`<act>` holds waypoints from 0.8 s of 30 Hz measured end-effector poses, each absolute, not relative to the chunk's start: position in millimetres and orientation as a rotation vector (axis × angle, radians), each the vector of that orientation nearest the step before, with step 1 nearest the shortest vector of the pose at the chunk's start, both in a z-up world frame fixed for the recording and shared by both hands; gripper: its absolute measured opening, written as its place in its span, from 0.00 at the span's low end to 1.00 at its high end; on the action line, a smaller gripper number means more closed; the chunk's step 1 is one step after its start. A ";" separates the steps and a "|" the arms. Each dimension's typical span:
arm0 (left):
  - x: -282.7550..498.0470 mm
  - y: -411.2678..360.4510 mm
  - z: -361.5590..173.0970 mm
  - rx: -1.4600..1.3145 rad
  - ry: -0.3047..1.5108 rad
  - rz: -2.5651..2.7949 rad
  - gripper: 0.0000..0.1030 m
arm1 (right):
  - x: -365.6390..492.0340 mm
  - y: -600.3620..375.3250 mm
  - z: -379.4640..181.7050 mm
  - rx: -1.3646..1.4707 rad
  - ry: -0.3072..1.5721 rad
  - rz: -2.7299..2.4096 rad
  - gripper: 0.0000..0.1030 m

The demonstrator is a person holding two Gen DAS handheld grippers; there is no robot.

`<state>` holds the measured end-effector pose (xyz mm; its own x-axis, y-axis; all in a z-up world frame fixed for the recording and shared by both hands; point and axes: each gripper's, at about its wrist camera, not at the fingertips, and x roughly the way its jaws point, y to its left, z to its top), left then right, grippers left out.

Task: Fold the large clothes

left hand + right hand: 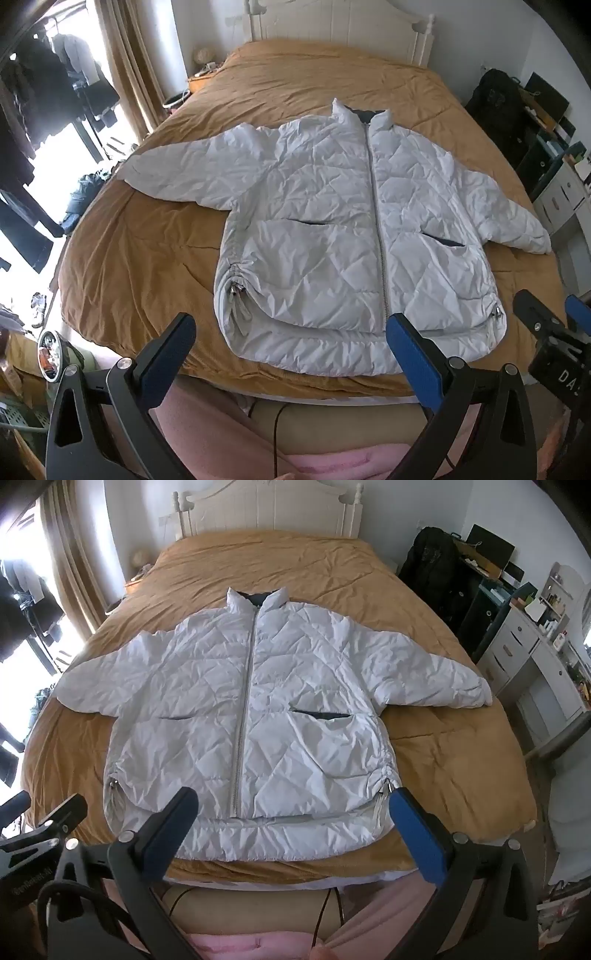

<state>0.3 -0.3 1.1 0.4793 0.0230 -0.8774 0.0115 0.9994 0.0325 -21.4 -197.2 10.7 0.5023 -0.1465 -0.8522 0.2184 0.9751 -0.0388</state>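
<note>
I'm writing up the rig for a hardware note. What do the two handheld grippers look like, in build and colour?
Both match: the left gripper and right gripper each have two black angular fingers lined with blue pads and silver pivot bolts on a dark frame. Thin dark cables hang below. In the left wrist view, the right gripper's body shows white lettering, partly cut off. The person wears pink clothing.

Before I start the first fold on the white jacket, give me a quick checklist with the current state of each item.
1. Jacket lies flat, front up, on the bed: ok.
2. Zipper closed from collar to hem: ok.
3. Both sleeves spread outward, not tucked under: ok.
4. Left hand-held gripper open, nothing between its fingers: ok.
5. Right hand-held gripper open, nothing held: ok.
6. Hem drawstrings free of snags: cannot tell.
</note>
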 end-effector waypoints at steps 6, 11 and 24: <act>0.3 2.0 5.1 0.045 1.041 0.011 1.00 | -22.3 -196.3 14.4 0.096 0.995 -0.211 1.00; 2.7 2.2 8.2 0.039 1.048 0.002 1.00 | -17.7 -195.3 13.5 0.086 1.000 -0.219 1.00; -5.1 -4.4 10.1 0.037 1.035 -0.016 0.99 | -25.1 -196.5 15.8 0.081 0.992 -0.208 1.00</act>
<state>-5.1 -4.4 10.1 0.5108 0.0044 -0.8597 0.0305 0.9993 0.0232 -25.1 -196.5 15.8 0.5290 -0.1372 -0.8374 0.2106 0.9772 -0.0270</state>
